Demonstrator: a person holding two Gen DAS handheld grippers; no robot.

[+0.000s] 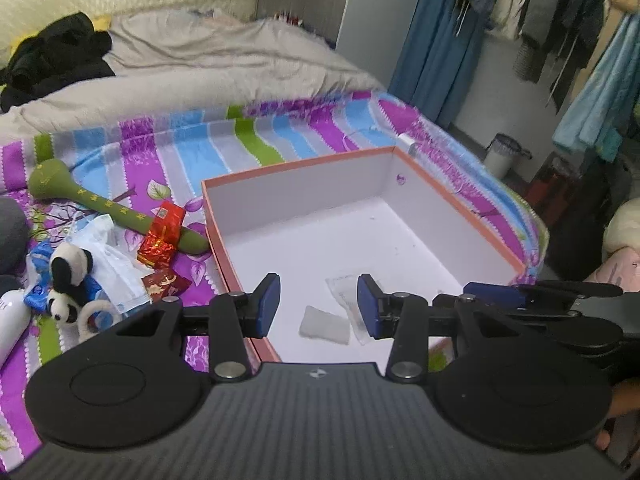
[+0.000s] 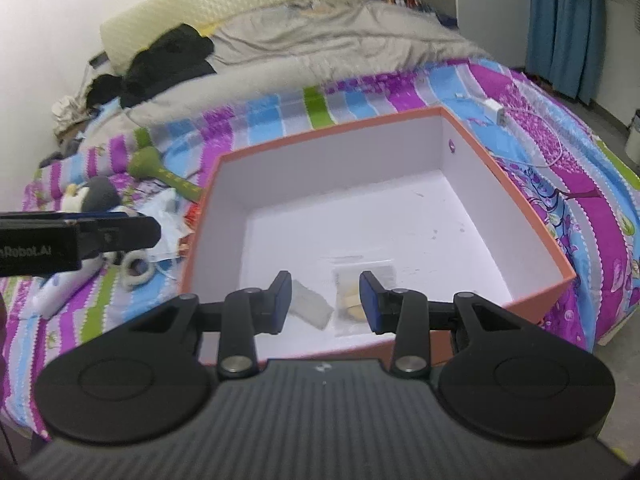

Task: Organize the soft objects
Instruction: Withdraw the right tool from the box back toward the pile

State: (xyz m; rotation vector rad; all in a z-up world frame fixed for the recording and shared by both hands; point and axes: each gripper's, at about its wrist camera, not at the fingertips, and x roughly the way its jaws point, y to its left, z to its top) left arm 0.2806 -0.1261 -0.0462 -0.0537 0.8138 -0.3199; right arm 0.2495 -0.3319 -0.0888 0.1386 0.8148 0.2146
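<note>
Left tongs (image 1: 318,306): part open, empty, over box (image 1: 460,204)
Right tongs (image 2: 325,302): part open, empty
Toys: panda (image 1: 70,280) and green mallet (image 1: 100,204) lie left of box; mallet's long axis points at it
Nearer: left

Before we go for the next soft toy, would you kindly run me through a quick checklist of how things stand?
1. Left tongs empty and open: ok.
2. Right tongs empty and open: ok.
3. Box open, with room inside: ok; only a white pad and a clear packet lie in it.
4. Panda toy in sight and unobstructed: ok, lying left of the box.
5. Green plush stick free to lift: not ok, a red wrapper lies across it.
</note>
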